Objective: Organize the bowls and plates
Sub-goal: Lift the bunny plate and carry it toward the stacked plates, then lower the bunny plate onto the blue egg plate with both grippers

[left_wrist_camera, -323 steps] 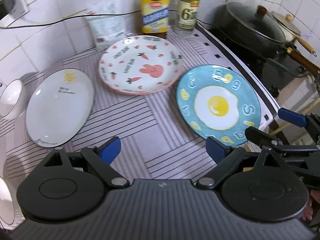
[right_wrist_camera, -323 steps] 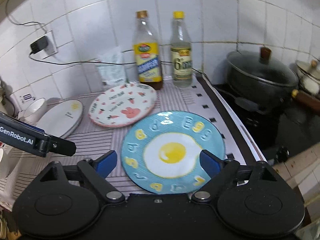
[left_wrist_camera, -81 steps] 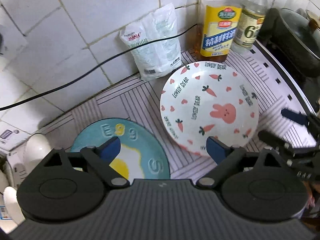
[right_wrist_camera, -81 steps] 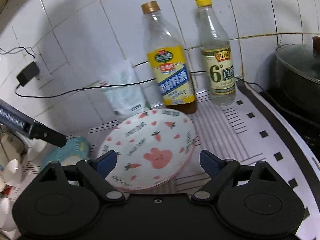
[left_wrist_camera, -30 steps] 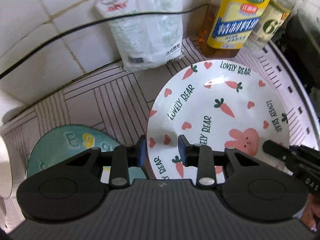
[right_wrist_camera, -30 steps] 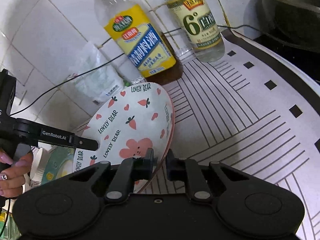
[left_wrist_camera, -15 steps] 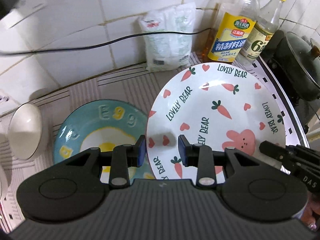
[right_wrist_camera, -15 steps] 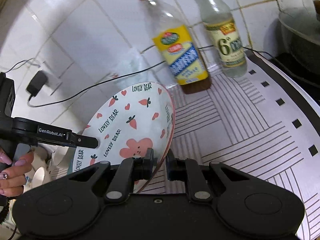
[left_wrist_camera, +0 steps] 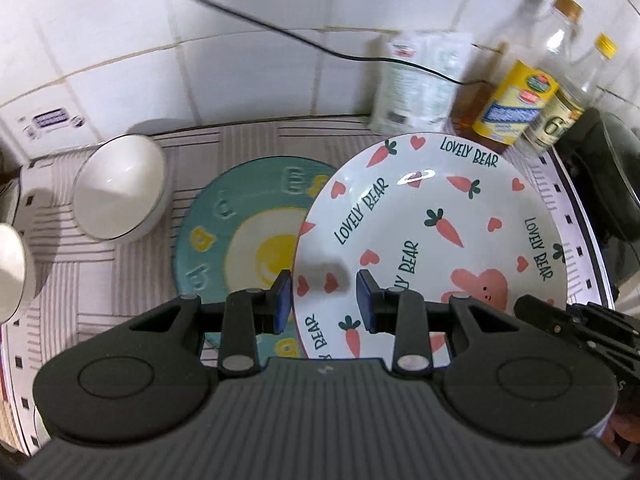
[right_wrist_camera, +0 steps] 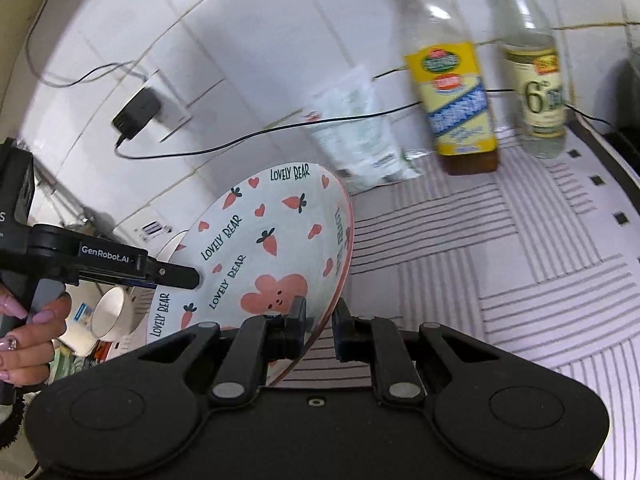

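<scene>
The white carrot-and-bunny plate (left_wrist_camera: 432,232) is held in the air by both grippers. My left gripper (left_wrist_camera: 324,300) is shut on its left rim. My right gripper (right_wrist_camera: 320,324) is shut on its near right rim; the plate (right_wrist_camera: 272,248) tilts up to the left there. The blue fried-egg plate (left_wrist_camera: 240,232) lies on the striped mat below, partly under the bunny plate. A white bowl (left_wrist_camera: 120,188) stands on its left, and another bowl's edge (left_wrist_camera: 12,268) shows at far left.
Two bottles (right_wrist_camera: 452,80) (right_wrist_camera: 540,80) and a white bag (right_wrist_camera: 360,128) stand against the tiled wall. A black cable (right_wrist_camera: 240,140) runs along it from a plug. A dark pot (left_wrist_camera: 616,184) sits on the stove at right. Cups (right_wrist_camera: 112,316) stand at left.
Both grippers have carried the bunny plate higher and leftward, so that it now overlaps the fried-egg plate. The white bowl has come into the left wrist view.
</scene>
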Motion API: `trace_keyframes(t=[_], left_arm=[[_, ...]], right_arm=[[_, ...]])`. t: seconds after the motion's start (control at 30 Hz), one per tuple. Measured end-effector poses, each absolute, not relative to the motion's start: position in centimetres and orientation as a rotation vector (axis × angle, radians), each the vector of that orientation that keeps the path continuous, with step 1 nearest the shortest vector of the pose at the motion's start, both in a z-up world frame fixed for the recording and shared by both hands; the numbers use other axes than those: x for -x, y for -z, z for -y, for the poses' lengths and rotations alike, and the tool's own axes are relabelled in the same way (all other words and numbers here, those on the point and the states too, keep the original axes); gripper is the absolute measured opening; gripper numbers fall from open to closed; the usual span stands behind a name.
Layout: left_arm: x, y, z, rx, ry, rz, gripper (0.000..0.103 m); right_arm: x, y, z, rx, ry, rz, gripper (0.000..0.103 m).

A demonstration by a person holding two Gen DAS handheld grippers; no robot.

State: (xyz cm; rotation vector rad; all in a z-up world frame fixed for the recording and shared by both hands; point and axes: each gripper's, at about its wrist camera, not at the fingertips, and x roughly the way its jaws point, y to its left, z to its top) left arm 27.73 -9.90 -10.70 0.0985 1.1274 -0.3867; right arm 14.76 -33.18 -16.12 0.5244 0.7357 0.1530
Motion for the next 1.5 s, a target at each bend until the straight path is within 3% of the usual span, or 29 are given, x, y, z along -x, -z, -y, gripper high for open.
trace_keyframes(t=[0.67, 1.5], left_arm=[[-32.5, 15.3, 2.6, 0.015, 0.185, -1.224, 0.032], [-33.8, 18.6, 4.4, -0.181, 0.16, -1.284, 0.032]], right_arm=[[-23.8, 18.0, 27.5, -0.387, -0.364, -0.85, 0.018], [-26.4, 19.8, 24.6, -0.249, -0.245, -0.886, 0.02]])
